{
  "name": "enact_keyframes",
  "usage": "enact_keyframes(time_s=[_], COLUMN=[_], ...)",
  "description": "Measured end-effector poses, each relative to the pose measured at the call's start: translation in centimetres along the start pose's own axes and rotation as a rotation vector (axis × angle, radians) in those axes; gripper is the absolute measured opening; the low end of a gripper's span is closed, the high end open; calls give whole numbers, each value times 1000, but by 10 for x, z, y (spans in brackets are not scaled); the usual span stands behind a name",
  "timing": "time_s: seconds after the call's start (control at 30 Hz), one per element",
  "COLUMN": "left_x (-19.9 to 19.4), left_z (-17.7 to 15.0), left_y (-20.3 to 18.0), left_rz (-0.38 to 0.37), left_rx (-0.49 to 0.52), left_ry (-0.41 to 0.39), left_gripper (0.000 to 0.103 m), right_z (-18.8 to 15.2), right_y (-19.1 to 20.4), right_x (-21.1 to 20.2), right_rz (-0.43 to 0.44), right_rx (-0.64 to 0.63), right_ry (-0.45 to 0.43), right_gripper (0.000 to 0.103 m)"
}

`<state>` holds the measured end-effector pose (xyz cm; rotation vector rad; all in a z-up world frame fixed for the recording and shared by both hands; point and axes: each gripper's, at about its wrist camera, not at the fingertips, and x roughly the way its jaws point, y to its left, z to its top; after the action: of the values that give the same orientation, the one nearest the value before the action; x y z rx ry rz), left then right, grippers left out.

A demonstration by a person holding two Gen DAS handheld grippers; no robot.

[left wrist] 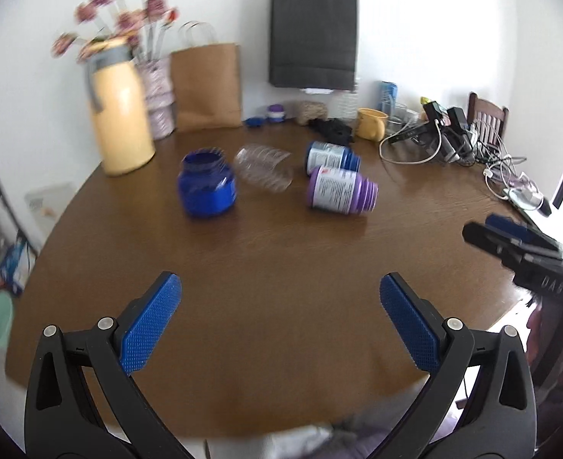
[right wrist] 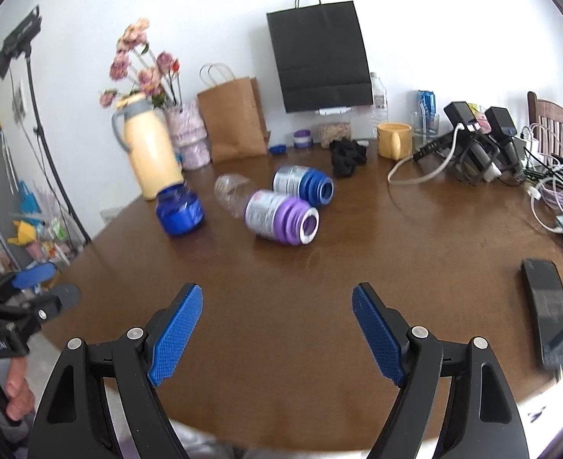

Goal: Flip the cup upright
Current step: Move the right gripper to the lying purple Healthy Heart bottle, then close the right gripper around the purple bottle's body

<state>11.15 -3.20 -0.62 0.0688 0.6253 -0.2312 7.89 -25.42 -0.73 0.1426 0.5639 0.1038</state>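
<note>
On the brown table a dark blue container stands upright with its mouth up. A clear ribbed plastic one lies on its side beside it. A purple labelled container and a blue labelled one also lie on their sides. In the right wrist view they show as the dark blue, clear, purple and blue containers. My left gripper is open and empty over the near table. My right gripper is open and empty, well short of the containers.
A yellow jug, flower vase, brown paper bag and black bag stand at the back. A yellow mug, black cloth, chargers and cables fill the right. A black phone lies near the right edge.
</note>
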Motion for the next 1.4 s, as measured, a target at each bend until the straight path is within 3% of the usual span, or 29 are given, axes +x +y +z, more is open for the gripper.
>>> enact_keyframes(time_s=[0.1,0.2,0.3,0.43,0.67,0.8,0.93,1.17,1.27,1.4], left_x=[33,76,110,138,187,203,191,145,120,113], left_z=[23,41,59,74,87,82,70,44,22,8], left_y=[-15,-30,-37,-36,-51,-47,-48,-25,-17,-16], left_rz=[-43,-115,-176,-280,-325,-398,-400,-292,-232,-223], left_rx=[128,265,302,317,412,359,357,298,386,533], left_ry=[-15,11,27,12,101,168,162,160,159,177], left_gripper=[103,103,103,102,98,82,74,68,71,84], right_z=[24,42,58,69,70,71,72,56,45,37], right_y=[-10,-21,-30,-53,-63,-71,-63,-23,6,34], right_x=[23,48,86,127,176,198,219,217,211,205], right_rz=[27,133,173,261,300,353,422,622,711,758], right_rx=[-7,-5,-36,20,42,109,112,7,-80,-156], right_ry=[-1,5,104,156,229,266,332,410,452,486], right_gripper=[84,84,84,84,84,81,61,58,58,58])
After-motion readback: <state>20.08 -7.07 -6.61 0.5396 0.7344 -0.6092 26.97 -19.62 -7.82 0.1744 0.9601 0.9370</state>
